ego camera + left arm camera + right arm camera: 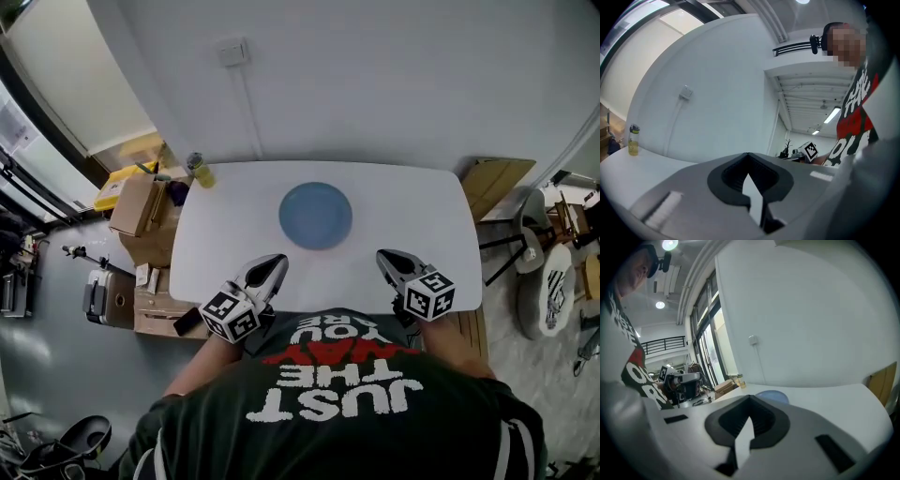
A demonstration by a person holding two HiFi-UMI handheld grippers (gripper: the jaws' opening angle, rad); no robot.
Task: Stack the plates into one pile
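Blue plate [316, 215] lies flat near the middle of a white table [422, 206] (whether more plates lie beneath it cannot be told from above), well apart from both grippers. At the table's near edge, just in front of the person's dark shirt [337, 403], the left gripper [274, 264] and right gripper [387, 258] point toward the plate, each with jaws pressed together on nothing.

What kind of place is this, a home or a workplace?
Probably a lab or workshop: a white table with a blue plate, cardboard boxes stacked beside it, and gear on the grey floor.
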